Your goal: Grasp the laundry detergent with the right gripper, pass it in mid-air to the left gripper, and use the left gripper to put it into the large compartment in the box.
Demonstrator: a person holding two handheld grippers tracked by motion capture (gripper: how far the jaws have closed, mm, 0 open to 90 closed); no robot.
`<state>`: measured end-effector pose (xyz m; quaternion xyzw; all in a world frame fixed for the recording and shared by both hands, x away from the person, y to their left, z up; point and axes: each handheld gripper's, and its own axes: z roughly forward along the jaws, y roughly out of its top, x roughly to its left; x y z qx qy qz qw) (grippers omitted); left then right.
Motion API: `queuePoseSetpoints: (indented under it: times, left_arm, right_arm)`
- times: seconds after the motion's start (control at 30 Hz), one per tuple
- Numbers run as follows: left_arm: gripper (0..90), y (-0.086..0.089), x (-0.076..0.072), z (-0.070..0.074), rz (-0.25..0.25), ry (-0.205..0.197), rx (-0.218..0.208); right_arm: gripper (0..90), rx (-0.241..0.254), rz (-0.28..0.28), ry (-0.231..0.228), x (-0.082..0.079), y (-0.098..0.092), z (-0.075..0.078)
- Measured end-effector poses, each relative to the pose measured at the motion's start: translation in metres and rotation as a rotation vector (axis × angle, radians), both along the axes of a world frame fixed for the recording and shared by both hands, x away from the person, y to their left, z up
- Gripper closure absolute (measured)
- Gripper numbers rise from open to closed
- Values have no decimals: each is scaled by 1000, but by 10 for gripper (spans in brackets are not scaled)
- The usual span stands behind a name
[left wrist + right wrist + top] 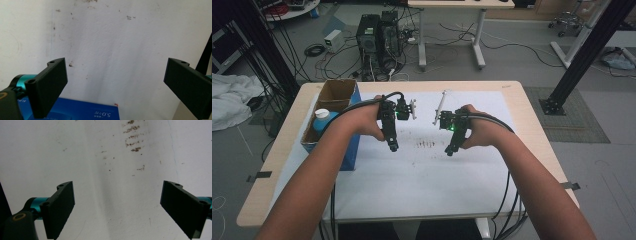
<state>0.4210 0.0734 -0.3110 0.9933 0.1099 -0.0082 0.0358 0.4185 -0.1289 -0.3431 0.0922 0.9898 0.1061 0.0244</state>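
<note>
The person holds both tools low over the white sheet (422, 165) that covers the table (532, 125), tips pointing down, as if getting ready to pick something. The left gripper (393, 147) has its jaws spread wide with nothing between them, and the right gripper (448, 151) is the same, wide apart and empty. The nearest thing to grab is the blue cardboard box (349, 150), which stands at the left side of the table, just beside the left hand (364, 122). In the left gripper view its blue side with white print (82, 112) sits close below the jaws. The box is open on top, brown inside, with flat stiff walls, and a bottle with a blue cap (321, 116) stands in it. The sheet looks soft and a bit wrinkled, with small brown smudges (426, 144) between the two tools. The jaw pads (60, 207) are black, flat and finely ribbed, likely for a good grip.
</note>
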Motion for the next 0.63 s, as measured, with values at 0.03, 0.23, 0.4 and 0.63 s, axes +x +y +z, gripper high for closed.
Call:
queuePoseSetpoints:
  times: [0.03,0.23,0.4,0.63]
  left_arm:
    - [50,0,0,0,0,0,0]
    - [50,2,0,2,0,0,-9]
    - [50,2,0,2,0,0,-10]
    - [50,3,-1,4,-1,-2,-13]
  right_arm:
    - [115,0,0,0,0,0,0]
    - [115,-4,-3,-2,0,-1,1]
    - [115,-1,-2,-6,-1,0,1]
    - [115,-4,-1,-5,-1,0,1]
